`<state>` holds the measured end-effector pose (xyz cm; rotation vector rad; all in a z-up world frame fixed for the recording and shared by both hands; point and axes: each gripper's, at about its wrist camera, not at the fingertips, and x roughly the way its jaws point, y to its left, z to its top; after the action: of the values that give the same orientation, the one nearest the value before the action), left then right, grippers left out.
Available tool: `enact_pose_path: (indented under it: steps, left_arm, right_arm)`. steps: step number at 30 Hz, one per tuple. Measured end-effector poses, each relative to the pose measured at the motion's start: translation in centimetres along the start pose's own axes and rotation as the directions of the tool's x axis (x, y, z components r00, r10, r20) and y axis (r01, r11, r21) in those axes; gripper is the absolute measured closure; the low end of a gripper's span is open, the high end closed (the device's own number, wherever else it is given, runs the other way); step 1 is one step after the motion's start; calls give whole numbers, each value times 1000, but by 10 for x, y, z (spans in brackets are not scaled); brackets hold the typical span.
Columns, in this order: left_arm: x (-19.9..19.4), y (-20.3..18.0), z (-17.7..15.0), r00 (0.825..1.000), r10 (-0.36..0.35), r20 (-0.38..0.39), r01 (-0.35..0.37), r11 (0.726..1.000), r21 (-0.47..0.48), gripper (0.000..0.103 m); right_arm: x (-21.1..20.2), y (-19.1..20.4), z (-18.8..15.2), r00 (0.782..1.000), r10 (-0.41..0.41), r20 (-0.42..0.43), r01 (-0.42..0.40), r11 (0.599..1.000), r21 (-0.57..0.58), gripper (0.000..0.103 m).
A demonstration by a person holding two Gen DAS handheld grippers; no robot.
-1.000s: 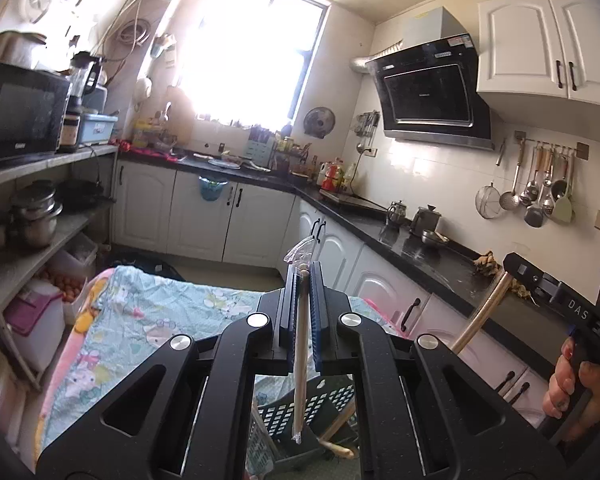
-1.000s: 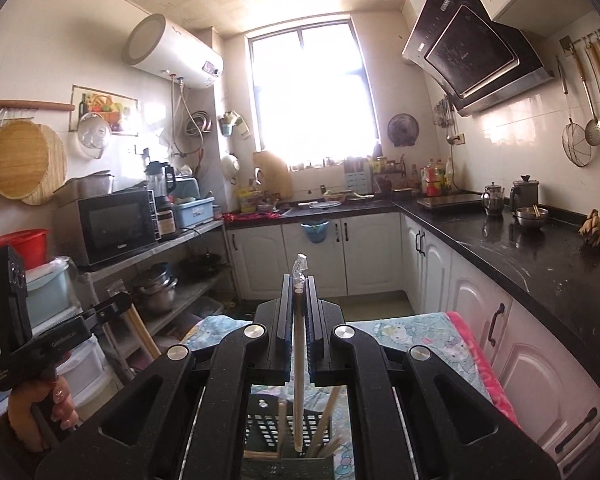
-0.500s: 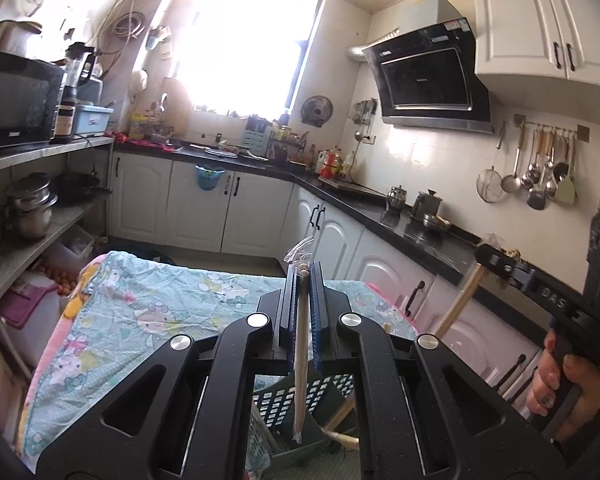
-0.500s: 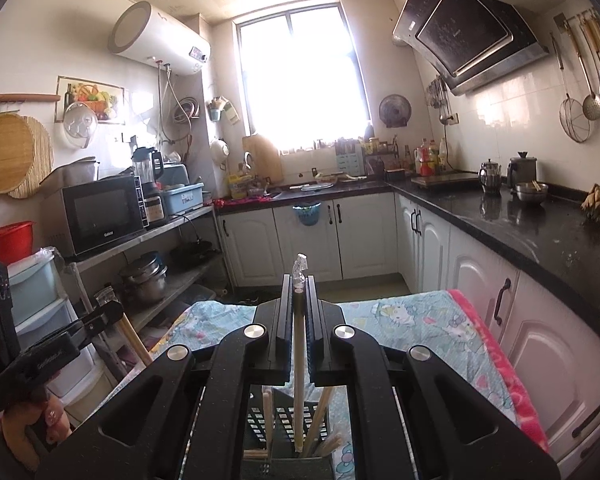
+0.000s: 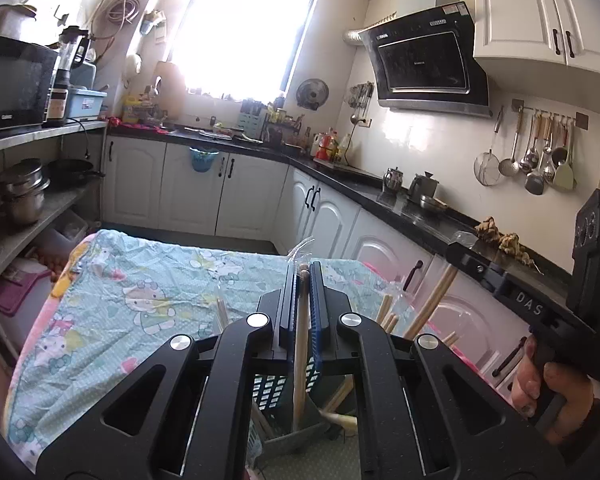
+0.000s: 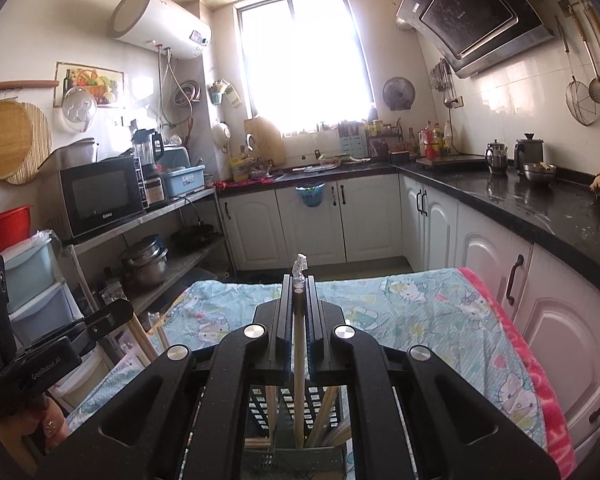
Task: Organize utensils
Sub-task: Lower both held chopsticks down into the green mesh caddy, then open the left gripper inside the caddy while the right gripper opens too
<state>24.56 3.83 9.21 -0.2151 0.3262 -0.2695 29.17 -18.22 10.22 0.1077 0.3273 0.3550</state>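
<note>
your left gripper is clamped on a pale wooden chopstick, its lower end hanging into the dark slotted plastic basket at the near edge of the table. your right gripper pinches a second wooden stick over the same basket, among sticks already standing in it. the crinkled cartoon-print cloth beyond lies bare. the left view alone shows your right hand close by; the right view alone shows the cloth's pink border beside the white cabinets.
</note>
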Motion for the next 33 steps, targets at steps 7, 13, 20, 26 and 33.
enact_pose_path:
  steps: [7, 13, 20, 26, 33]
  left_arm:
    - [6, 2, -9, 999, -5, -37, 5, 1000, -5, 100]
    - [6, 6, -13, 998, -8, -56, 7, 1000, -23, 100]
    - [2, 7, -13, 998, -4, -64, 2, 1000, -30, 93]
    - [-8, 10, -11, 998, 1, -56, -3, 999, -47, 73]
    - [-24, 12, -7, 999, -1, -49, -2, 998, -70, 50]
  right_arm:
    - [12, 4, -15, 998, 0, -62, 0, 1000, -2, 97]
    - [15, 6, -22, 995, -13, -100, 11, 1000, -19, 97]
    - [11, 3, -26, 994, -21, -109, 20, 1000, -10, 80]
    - [0, 2, -25, 995, -25, -96, 24, 1000, -10, 68]
    - [-16, 2, -22, 997, -18, -78, 17, 1000, -21, 52]
